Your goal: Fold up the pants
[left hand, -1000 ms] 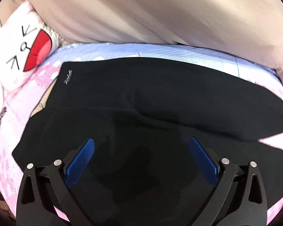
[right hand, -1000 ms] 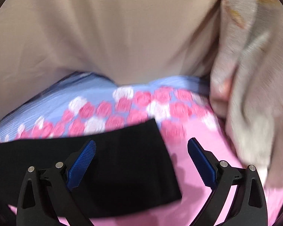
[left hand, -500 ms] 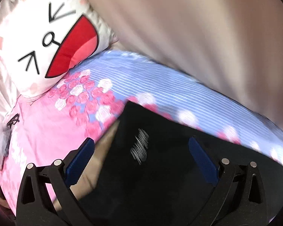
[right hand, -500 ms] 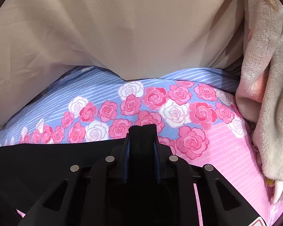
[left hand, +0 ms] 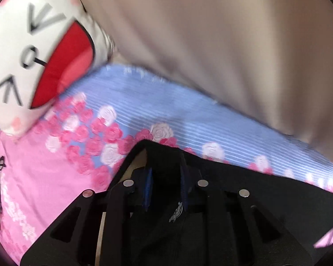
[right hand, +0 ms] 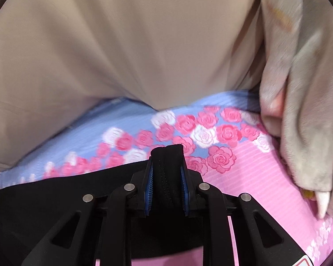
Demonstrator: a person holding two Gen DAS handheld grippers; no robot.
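Left tool (left hand: 165, 177) and right tool (right hand: 166, 173) each clamp the black pants (right hand: 55, 195).

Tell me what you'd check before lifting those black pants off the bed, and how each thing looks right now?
1. Right gripper shut on the pants: ok, black hem pinched between the blue pads.
2. Left gripper shut on the pants: ok, fabric bunched between its fingers.
3. Both grips equally deep: cannot tell.
4. Plush blanket apart from the pants: ok.
5. Cartoon pillow apart from the pants: ok.
6. Pants lying flat between the grippers: cannot tell, middle is out of view.
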